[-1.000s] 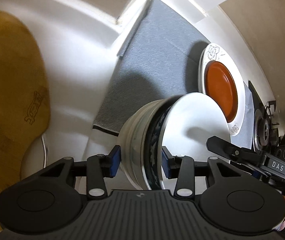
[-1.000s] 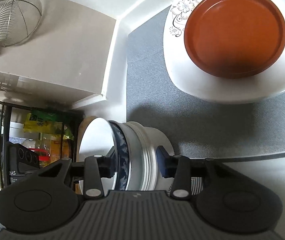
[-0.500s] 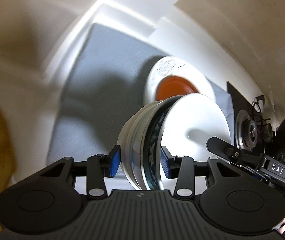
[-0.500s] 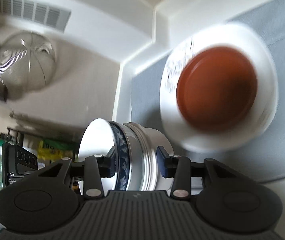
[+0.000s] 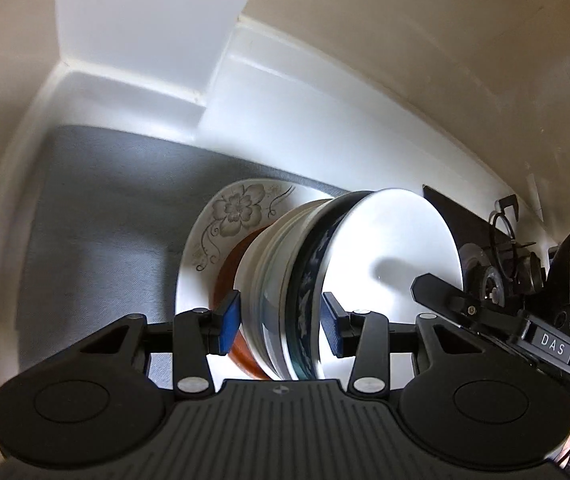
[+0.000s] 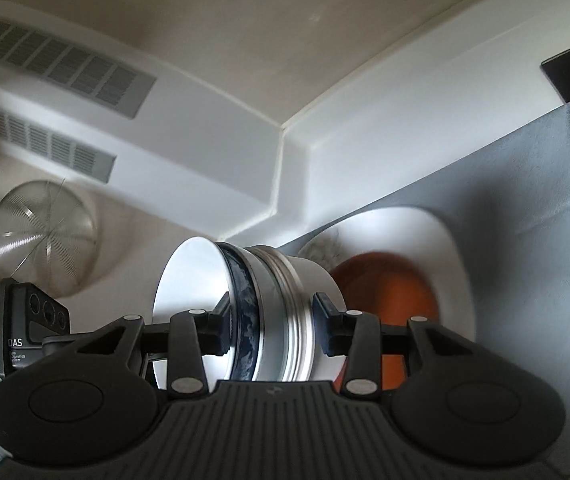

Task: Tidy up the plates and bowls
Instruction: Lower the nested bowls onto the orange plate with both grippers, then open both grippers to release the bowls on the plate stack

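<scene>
A nested stack of bowls (image 5: 285,276), white with one dark blue patterned rim, hangs on its side in the air. My left gripper (image 5: 281,322) is shut on one side of its rims. My right gripper (image 6: 271,322) is shut on the same stack of bowls (image 6: 281,304) from the opposite side; one right finger (image 5: 437,292) shows inside the top bowl. Just beyond and below lies a white floral plate (image 5: 237,216) carrying a brown dish (image 5: 225,280), both on a grey mat (image 5: 105,208). The right wrist view shows that plate (image 6: 433,240) and dish (image 6: 389,284) blurred.
White counter and beige walls close in behind the mat. A metal strainer (image 6: 41,236) hangs on the wall under a vent grille (image 6: 65,56). A gas stove burner (image 5: 489,276) sits at the right of the left wrist view.
Both grippers carried the stack of bowls across and slightly up, so it now hangs close over the floral plate and brown dish. The wooden board left the left wrist view.
</scene>
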{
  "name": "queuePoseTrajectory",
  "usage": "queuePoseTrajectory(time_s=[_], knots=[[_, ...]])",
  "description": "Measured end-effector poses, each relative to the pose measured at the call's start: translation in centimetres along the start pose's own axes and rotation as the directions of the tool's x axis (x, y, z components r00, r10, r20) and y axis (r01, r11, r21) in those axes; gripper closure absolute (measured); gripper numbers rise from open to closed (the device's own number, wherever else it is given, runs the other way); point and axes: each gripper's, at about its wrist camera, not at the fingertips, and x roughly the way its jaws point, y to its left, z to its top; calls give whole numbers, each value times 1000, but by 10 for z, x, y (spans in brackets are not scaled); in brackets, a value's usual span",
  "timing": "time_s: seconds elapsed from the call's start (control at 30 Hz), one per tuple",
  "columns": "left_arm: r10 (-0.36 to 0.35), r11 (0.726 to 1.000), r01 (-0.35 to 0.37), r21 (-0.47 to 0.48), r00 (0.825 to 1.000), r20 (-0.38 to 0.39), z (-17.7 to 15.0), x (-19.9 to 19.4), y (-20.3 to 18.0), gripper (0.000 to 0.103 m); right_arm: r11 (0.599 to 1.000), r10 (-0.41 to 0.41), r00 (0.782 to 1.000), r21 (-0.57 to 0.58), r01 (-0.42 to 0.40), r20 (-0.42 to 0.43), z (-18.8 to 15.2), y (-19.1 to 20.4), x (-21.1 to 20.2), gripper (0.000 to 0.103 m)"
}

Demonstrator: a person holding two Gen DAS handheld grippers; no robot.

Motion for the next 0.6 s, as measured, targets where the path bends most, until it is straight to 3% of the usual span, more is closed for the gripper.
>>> queuePoseTrajectory(time_s=[0.37, 0.6], knots=[[9, 1000, -9, 0, 999, -36, -5, 47, 10, 58, 998, -53, 999, 38, 53, -7, -4, -37, 29, 58], [0, 998, -2, 57, 999, 37, -8, 48, 4, 59, 997, -53, 998, 57, 52, 23, -15, -47, 24, 57]])
